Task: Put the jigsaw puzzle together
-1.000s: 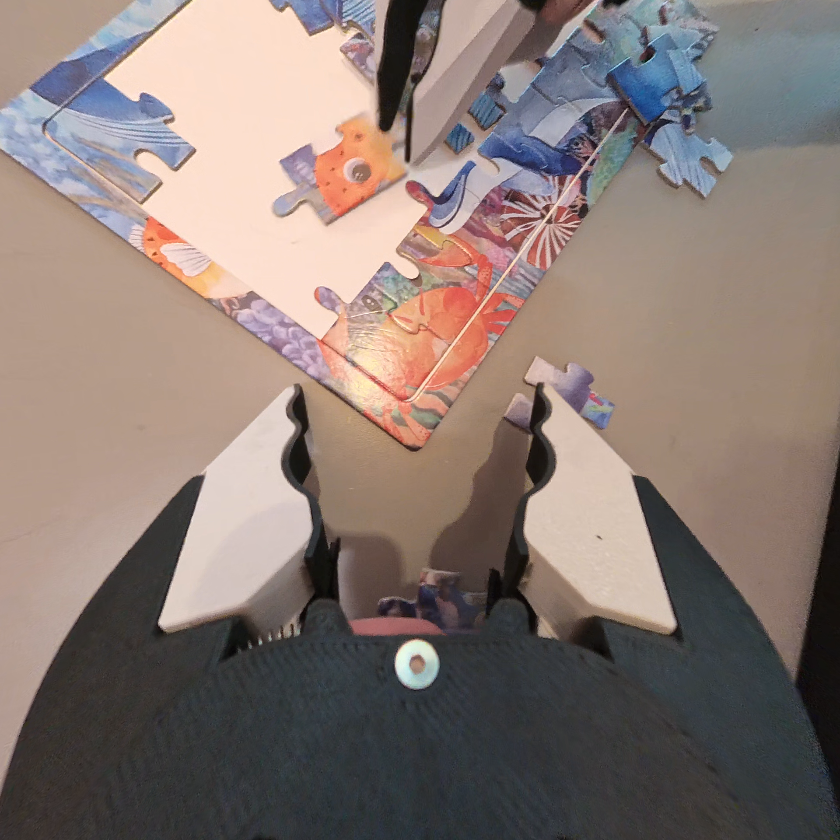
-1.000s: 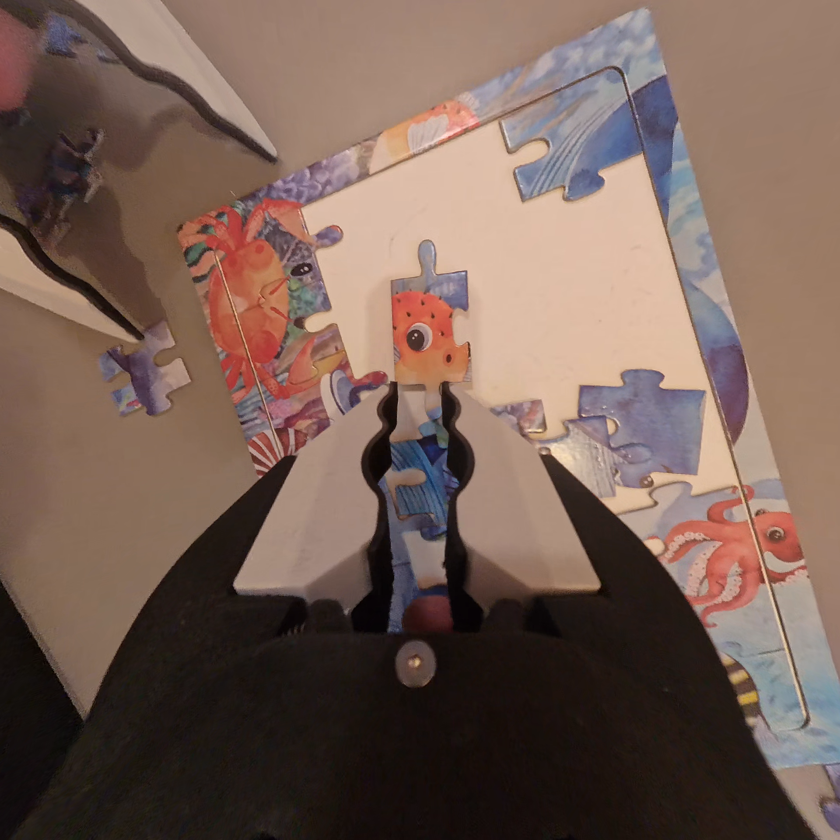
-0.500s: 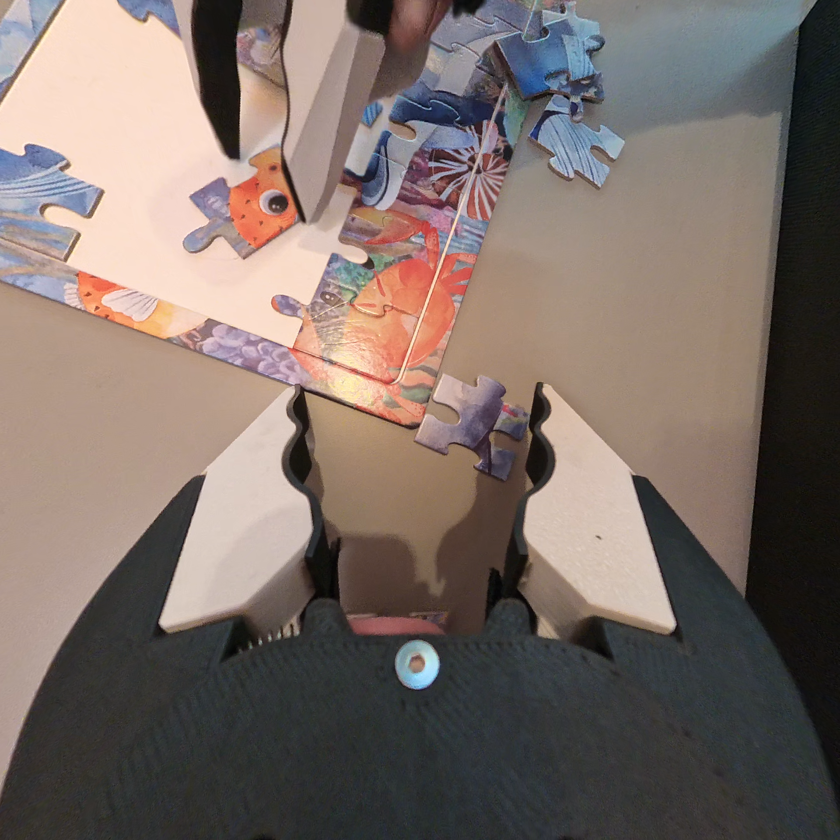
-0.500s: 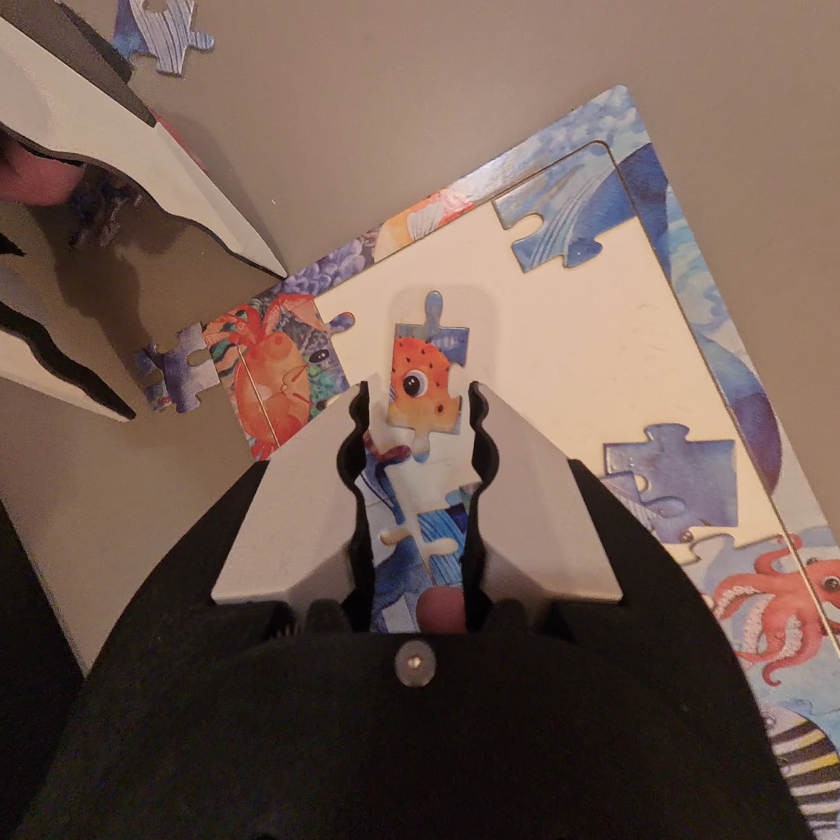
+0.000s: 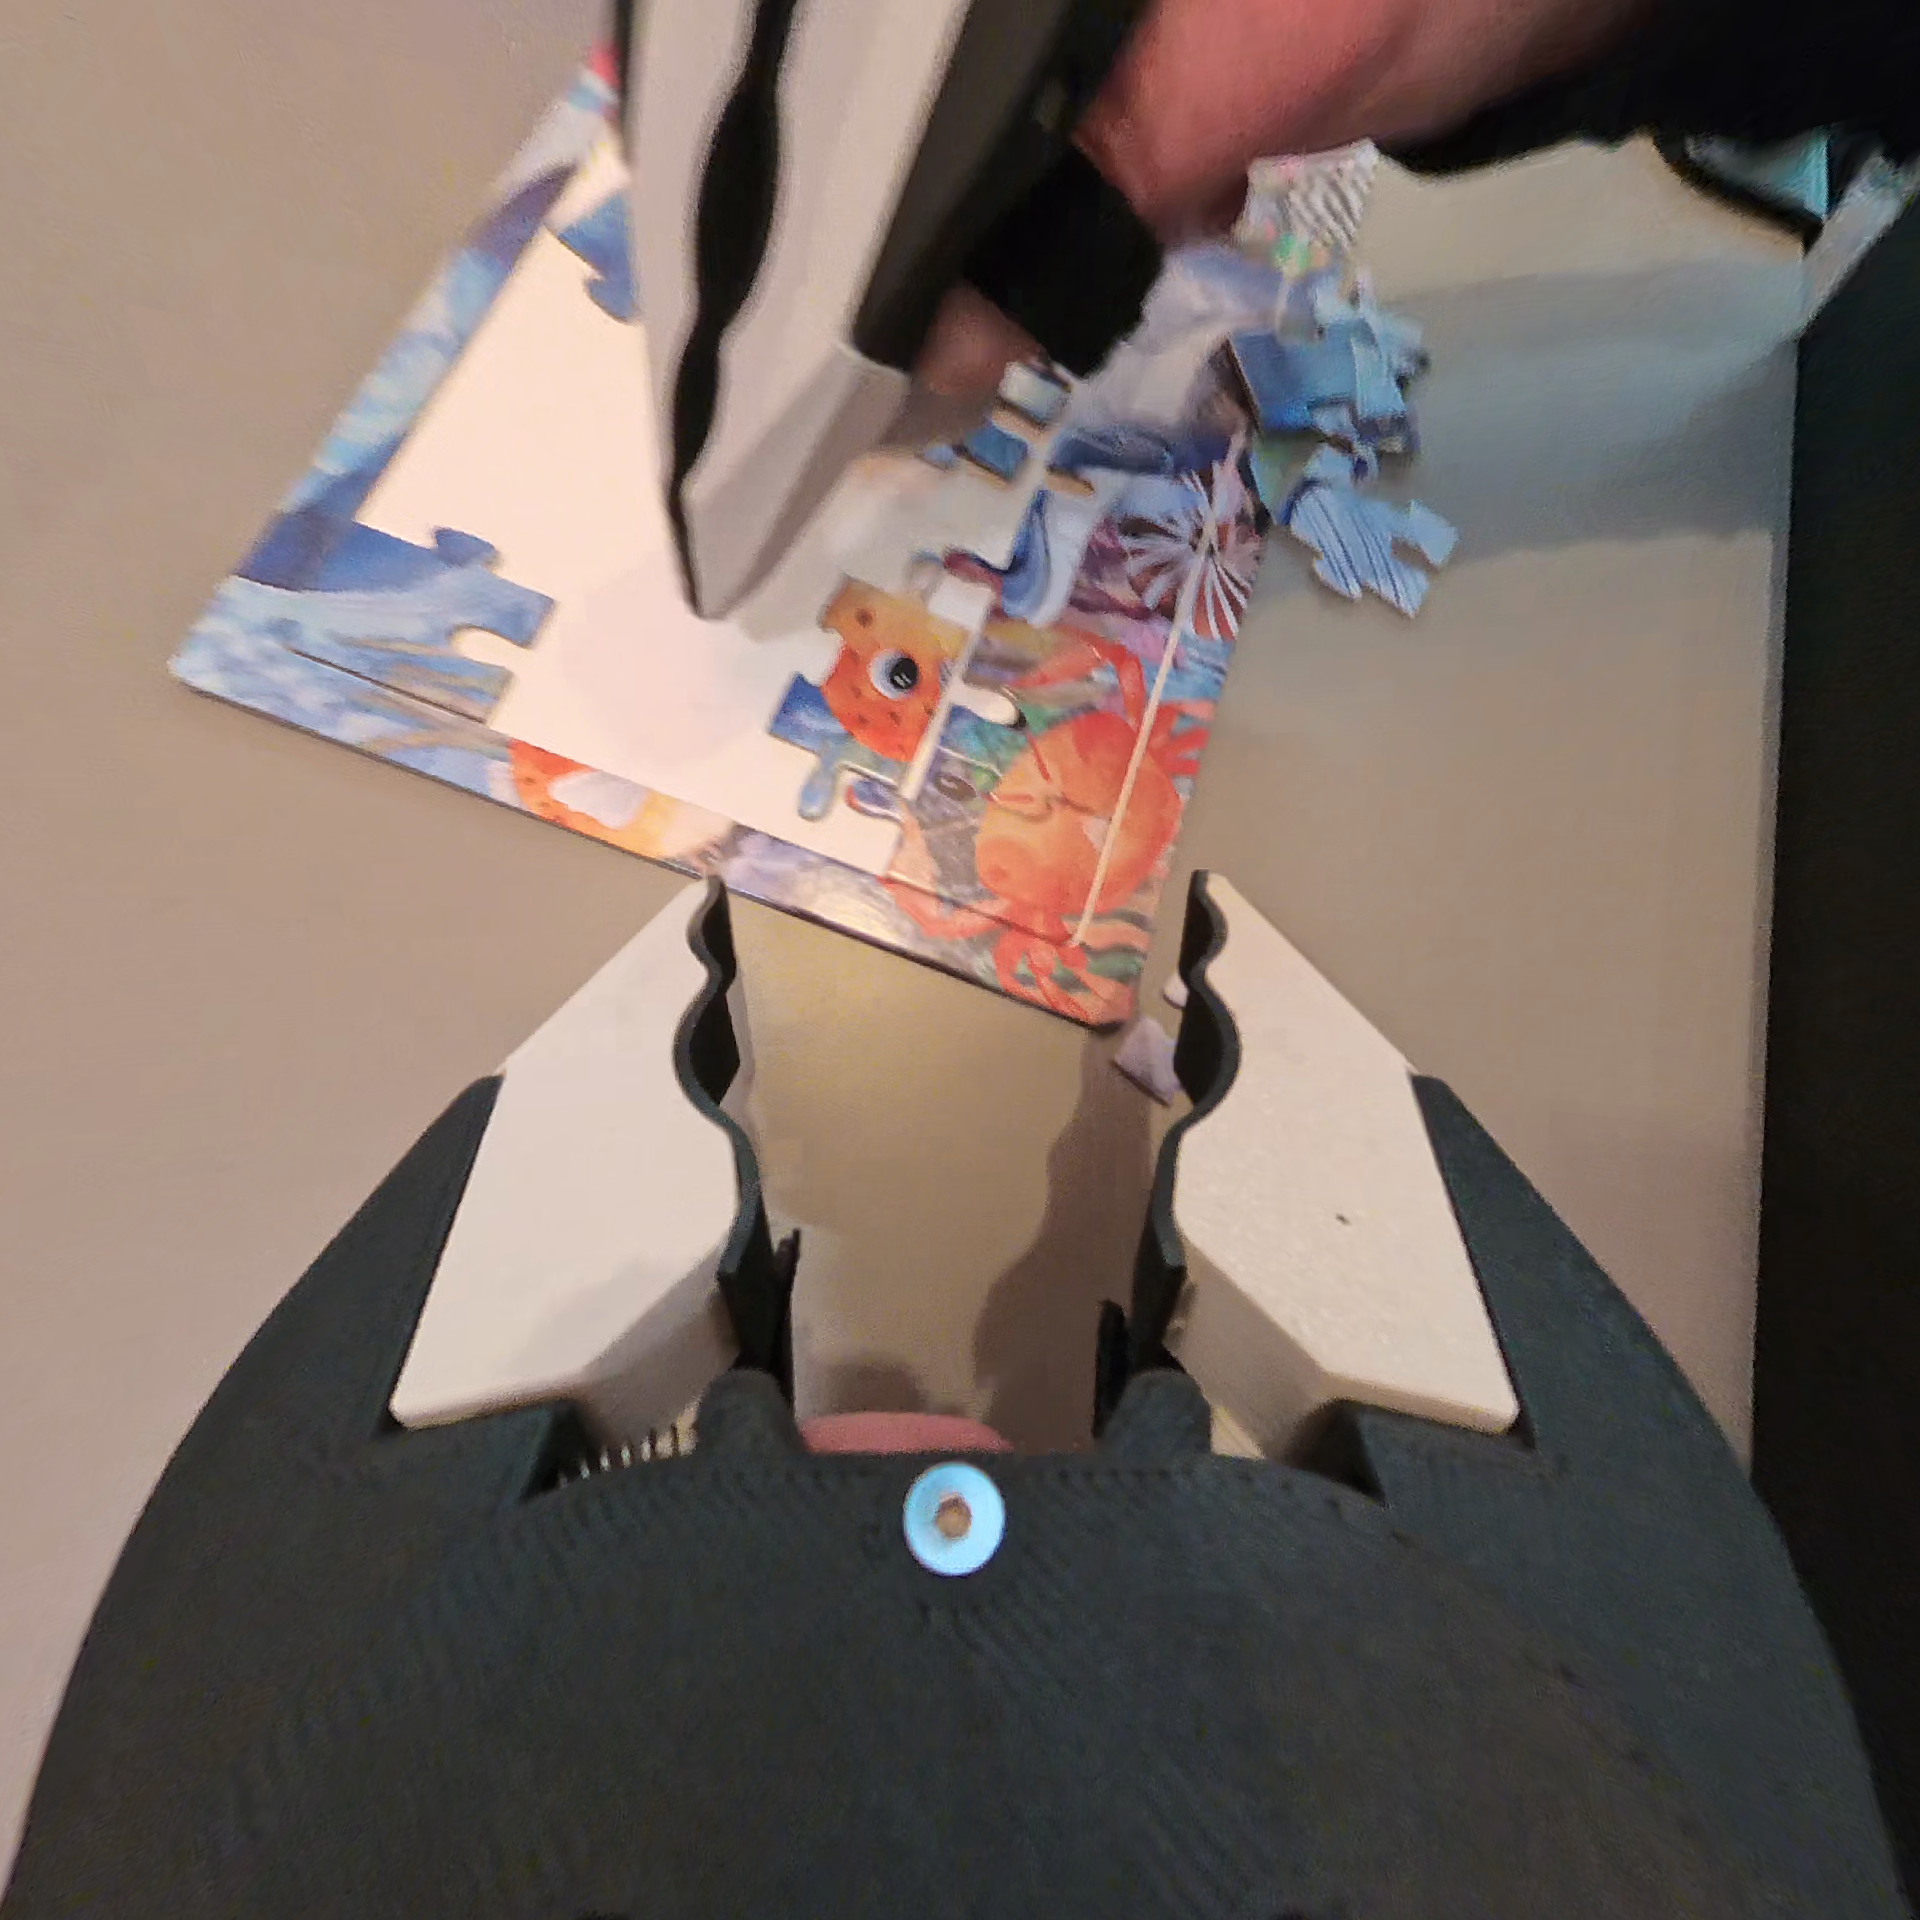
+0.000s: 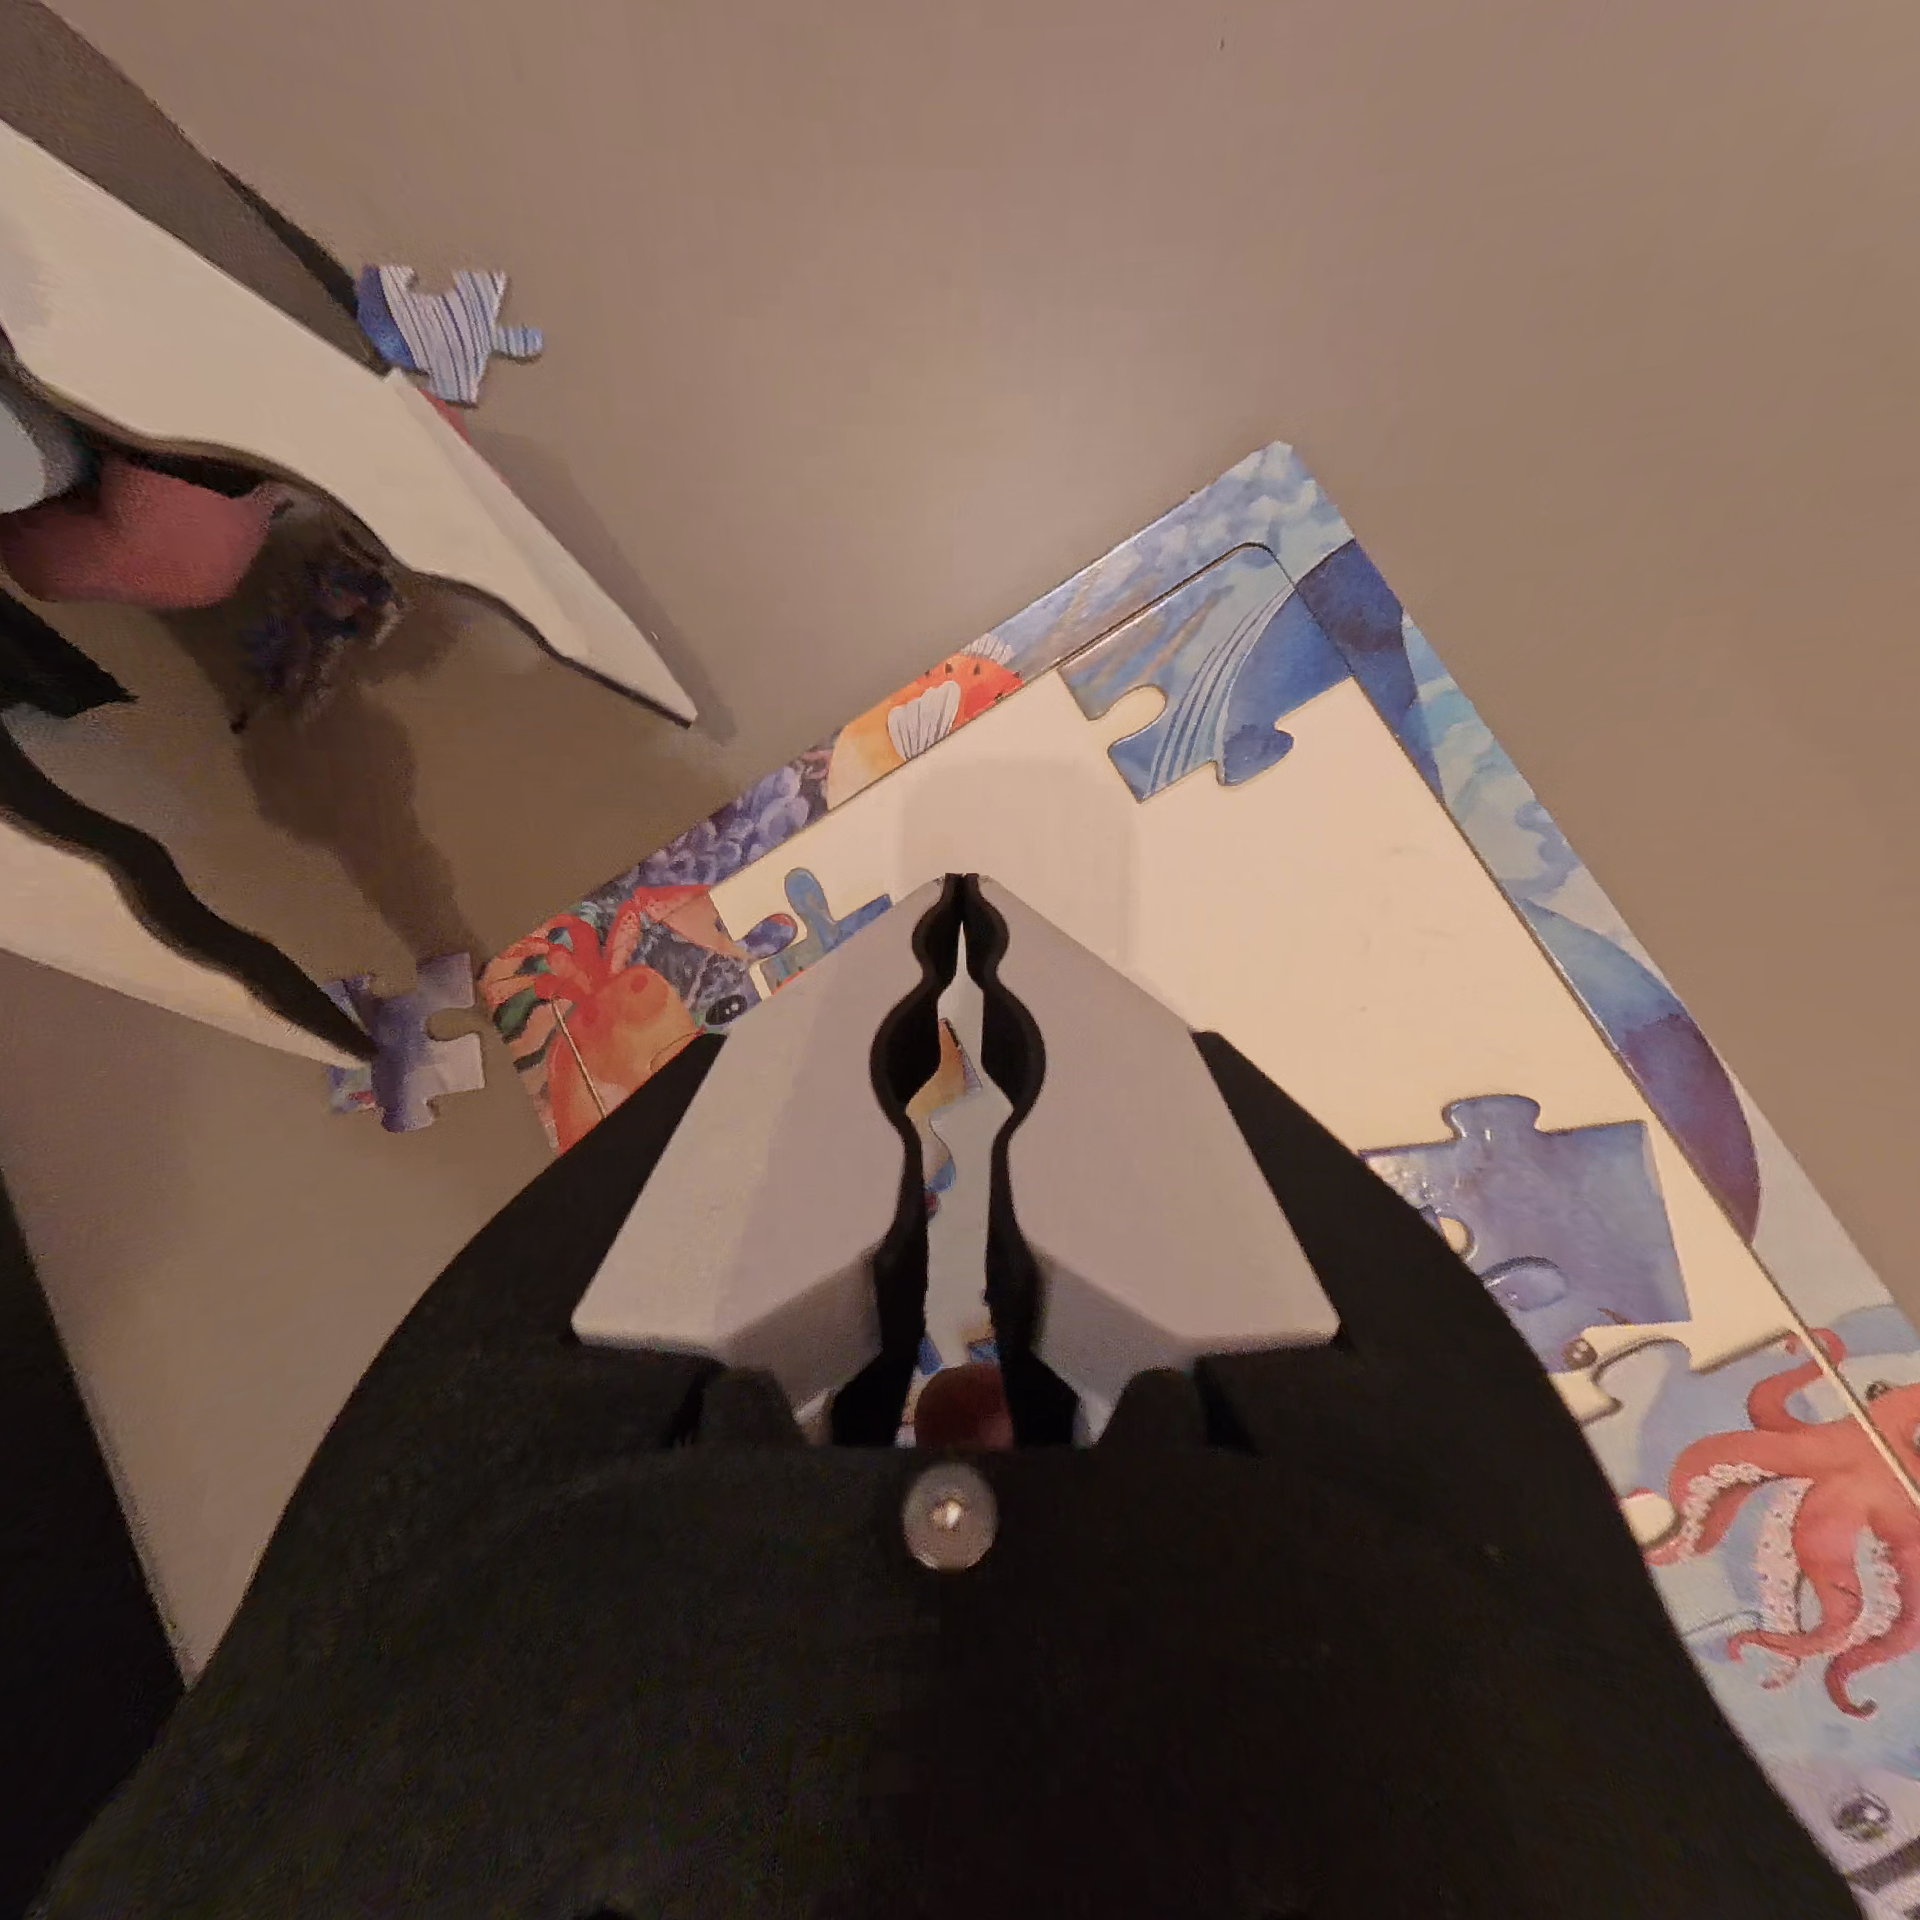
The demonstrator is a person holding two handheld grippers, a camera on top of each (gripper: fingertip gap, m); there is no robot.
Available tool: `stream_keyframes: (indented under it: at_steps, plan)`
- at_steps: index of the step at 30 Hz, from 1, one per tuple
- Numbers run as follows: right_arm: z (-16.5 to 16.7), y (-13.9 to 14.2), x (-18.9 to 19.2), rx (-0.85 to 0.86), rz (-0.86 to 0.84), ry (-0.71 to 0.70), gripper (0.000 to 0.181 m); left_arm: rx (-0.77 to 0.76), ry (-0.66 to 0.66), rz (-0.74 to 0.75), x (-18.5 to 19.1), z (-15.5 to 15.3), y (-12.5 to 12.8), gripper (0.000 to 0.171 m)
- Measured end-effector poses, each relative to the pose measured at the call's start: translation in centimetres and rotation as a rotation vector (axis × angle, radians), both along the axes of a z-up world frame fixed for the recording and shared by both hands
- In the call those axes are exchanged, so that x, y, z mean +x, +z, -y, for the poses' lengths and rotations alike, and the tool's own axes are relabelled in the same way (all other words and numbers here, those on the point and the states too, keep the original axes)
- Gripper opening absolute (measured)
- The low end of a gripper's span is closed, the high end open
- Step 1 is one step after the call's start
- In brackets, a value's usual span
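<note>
The puzzle board [image 5: 623, 644] lies on the tan table, cream inside with a picture border; it also shows in the right wrist view [image 6: 1299, 935]. The orange fish piece [image 5: 883, 675] lies on the board against the crab section [image 5: 1060, 810]. My right gripper [image 6: 961, 883] is shut with its tips together, just above the board, and holds no piece; the fish piece [image 6: 821, 920] lies partly hidden under its fingers. My left gripper [image 5: 956, 904] is open and empty at the board's near corner. A loose purple piece [image 5: 1148, 1049] lies by its right fingertip, also seen in the right wrist view [image 6: 416, 1049].
A pile of loose blue pieces [image 5: 1320, 384] and a striped piece [image 5: 1371, 540] lie beyond the board. Blue pieces [image 6: 1205, 707] [image 6: 1538, 1216] and an octopus section [image 6: 1818, 1496] sit in the board. A hand [image 5: 1247, 94] holds the right gripper. The table edge [image 5: 1777, 935] runs on the right. About 5 centimetres separates my left fingertips from the crab section [image 5: 1060, 810].
My right gripper opened, let go of the orange fish piece and shut again with nothing in it. The fish piece now lies against the crab section. My left gripper shifted toward the purple piece.
</note>
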State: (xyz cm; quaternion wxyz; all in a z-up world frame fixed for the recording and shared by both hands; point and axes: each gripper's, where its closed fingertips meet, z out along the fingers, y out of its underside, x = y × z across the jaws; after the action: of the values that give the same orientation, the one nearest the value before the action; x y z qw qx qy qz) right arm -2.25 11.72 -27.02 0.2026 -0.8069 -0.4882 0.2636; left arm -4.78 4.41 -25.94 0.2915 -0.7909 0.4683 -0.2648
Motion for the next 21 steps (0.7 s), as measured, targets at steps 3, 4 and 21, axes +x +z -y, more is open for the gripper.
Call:
stream_keyframes:
  at_steps: [3,4,21]
  plan:
    - [1.2,0.3,0.5,-0.027,0.01,0.049,0.003,0.027,0.048,0.002,-0.1,-1.4,0.1,0.076]
    - [1.9,0.1,1.0,-0.028,0.053,0.094,0.014,0.044,0.048,-0.001,0.0,-1.7,0.1,0.072]
    - [2.3,-1.8,0.9,0.213,0.185,0.383,0.038,0.104,-0.095,-0.158,0.9,-1.4,-3.1,0.07]
